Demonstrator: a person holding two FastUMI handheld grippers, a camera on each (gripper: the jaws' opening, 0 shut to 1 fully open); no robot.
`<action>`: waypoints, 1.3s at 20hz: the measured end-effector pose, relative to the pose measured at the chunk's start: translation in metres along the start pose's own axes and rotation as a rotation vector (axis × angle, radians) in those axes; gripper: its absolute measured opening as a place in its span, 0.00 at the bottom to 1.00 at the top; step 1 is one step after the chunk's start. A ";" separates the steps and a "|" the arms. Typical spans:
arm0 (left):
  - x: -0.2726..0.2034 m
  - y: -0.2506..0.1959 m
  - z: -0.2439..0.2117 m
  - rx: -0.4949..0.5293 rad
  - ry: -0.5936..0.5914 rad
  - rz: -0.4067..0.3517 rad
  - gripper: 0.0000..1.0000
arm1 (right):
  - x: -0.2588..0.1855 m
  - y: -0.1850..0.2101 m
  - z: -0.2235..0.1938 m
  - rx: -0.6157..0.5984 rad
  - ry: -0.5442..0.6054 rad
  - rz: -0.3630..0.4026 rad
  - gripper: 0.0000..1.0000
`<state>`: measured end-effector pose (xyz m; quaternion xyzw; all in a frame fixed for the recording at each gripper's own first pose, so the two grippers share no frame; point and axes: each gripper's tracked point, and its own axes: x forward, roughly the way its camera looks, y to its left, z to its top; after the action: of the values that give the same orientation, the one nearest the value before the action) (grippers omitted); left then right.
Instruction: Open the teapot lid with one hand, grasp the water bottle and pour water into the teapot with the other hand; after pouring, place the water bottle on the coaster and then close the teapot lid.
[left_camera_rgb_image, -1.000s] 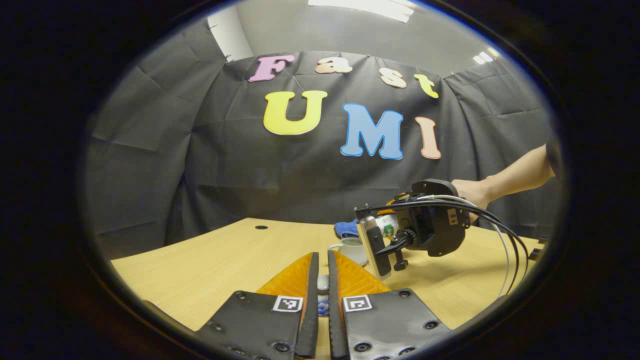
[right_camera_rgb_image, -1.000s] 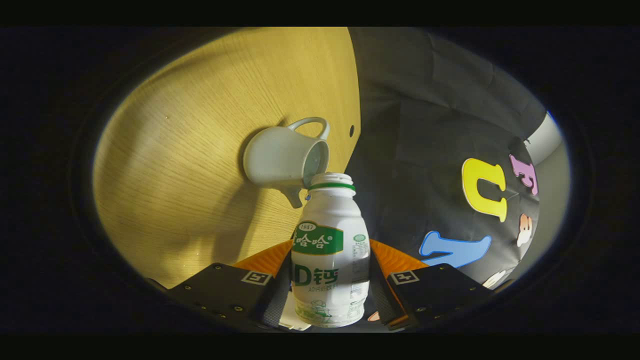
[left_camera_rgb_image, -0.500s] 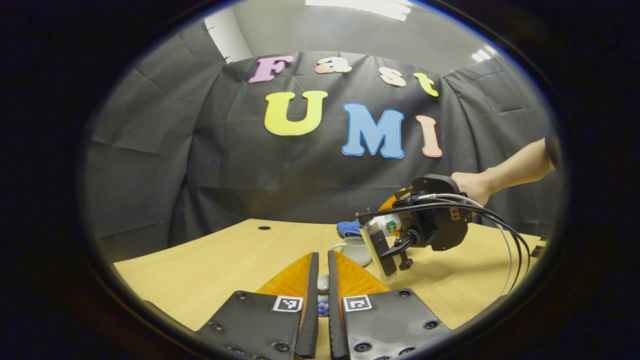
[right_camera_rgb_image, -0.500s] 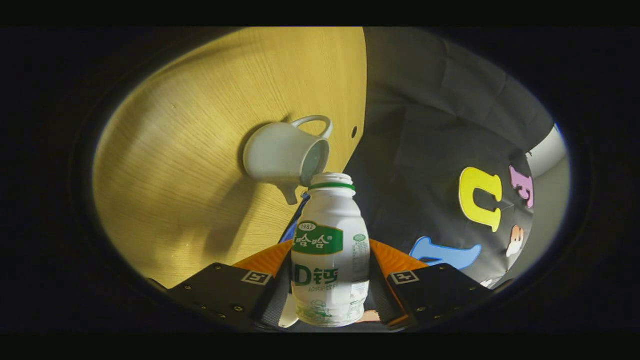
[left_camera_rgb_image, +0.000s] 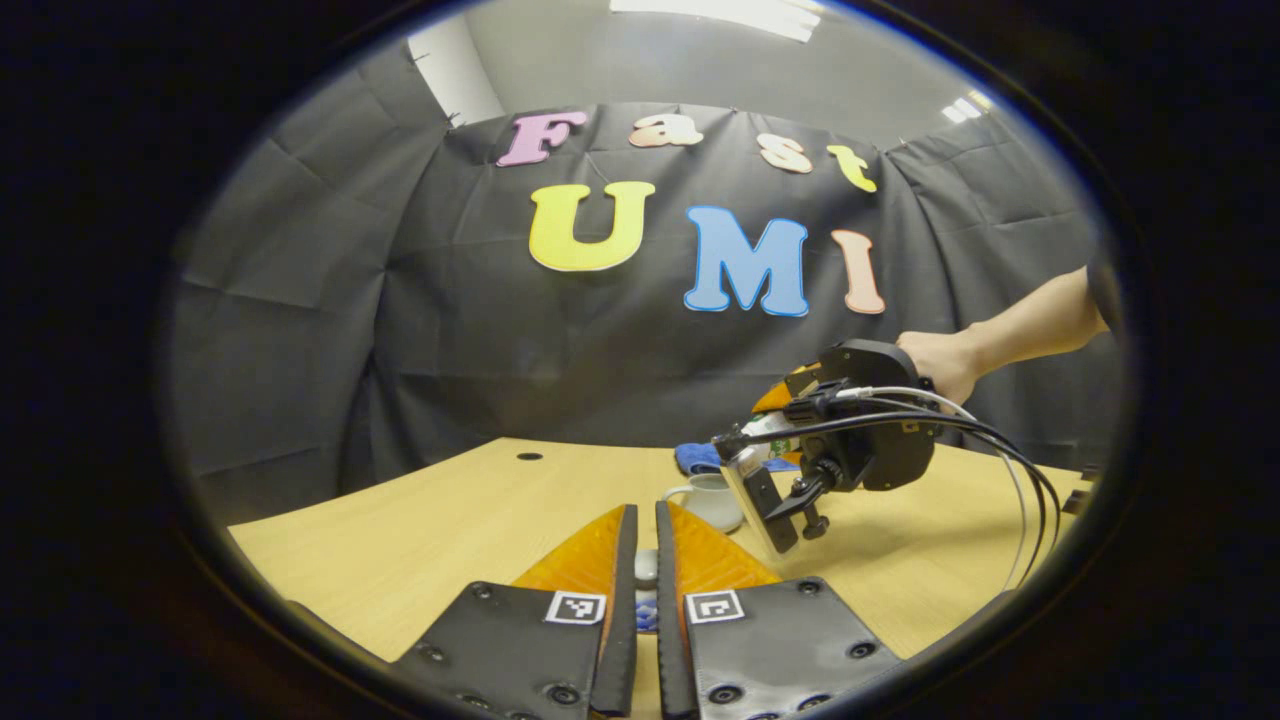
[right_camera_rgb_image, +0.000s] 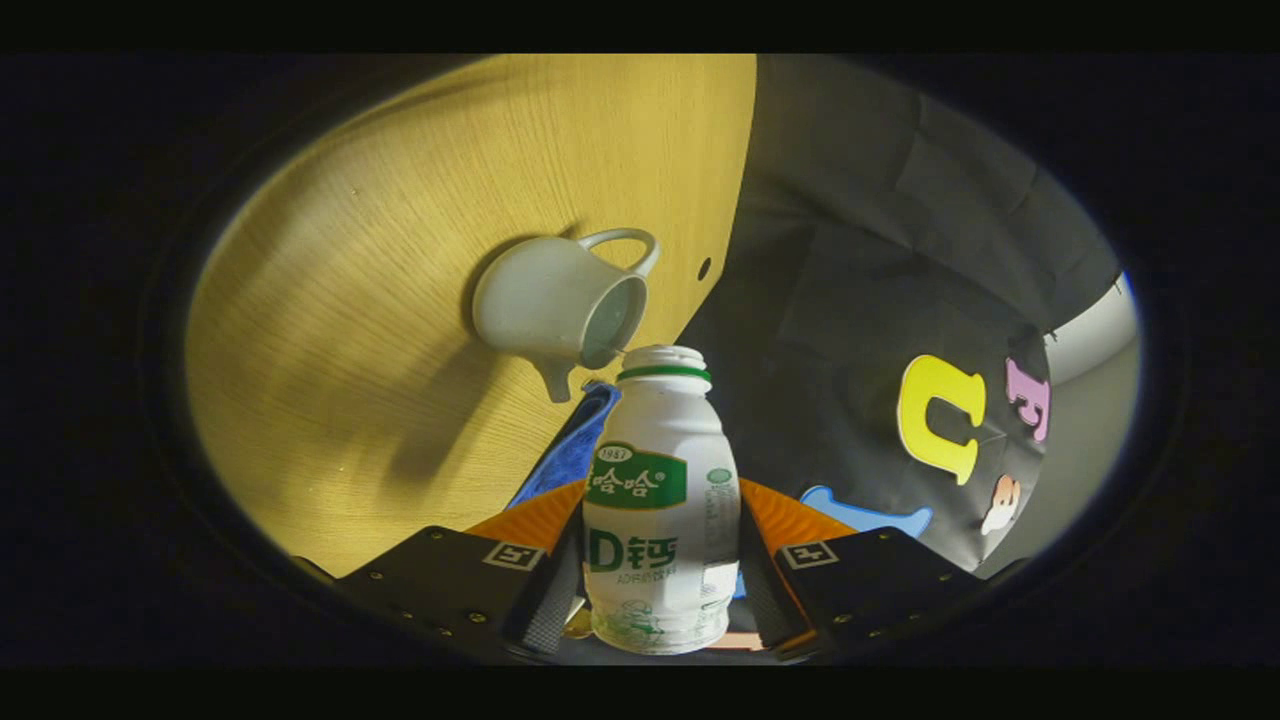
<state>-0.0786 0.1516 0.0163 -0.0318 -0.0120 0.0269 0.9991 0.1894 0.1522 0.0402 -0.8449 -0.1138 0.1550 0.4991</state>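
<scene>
White plastic, the bottle (right_camera_rgb_image: 660, 510) sits clenched between the right gripper's (right_camera_rgb_image: 660, 575) fingers, tipped over, its open mouth just beside the rim of the lidless teapot (right_camera_rgb_image: 560, 310). A blue cloth (right_camera_rgb_image: 570, 450) lies on the wooden table (right_camera_rgb_image: 380, 300) behind the bottle. The left gripper (left_camera_rgb_image: 645, 560), held back from the pot, is pinched nearly shut around something small and pale, probably the lid (left_camera_rgb_image: 646, 566), though I can't see it well.

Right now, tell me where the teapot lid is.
In the left gripper view, the teapot lid sits low at centre, pinched between the left gripper fingers, above the table and nearer the camera than the open teapot.
</scene>
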 end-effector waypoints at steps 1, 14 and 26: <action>0.000 0.000 -0.001 0.000 0.000 0.000 0.19 | 0.001 -0.003 0.000 -0.008 0.000 -0.006 0.71; 0.001 0.000 -0.003 0.003 0.003 -0.002 0.19 | -0.001 -0.018 0.000 -0.072 -0.008 -0.038 0.71; 0.007 0.002 -0.003 -0.009 0.016 0.005 0.19 | 0.003 0.023 0.009 0.170 -0.013 0.018 0.71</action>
<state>-0.0715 0.1542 0.0133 -0.0367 -0.0042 0.0291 0.9989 0.1895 0.1496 0.0151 -0.7994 -0.0957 0.1742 0.5669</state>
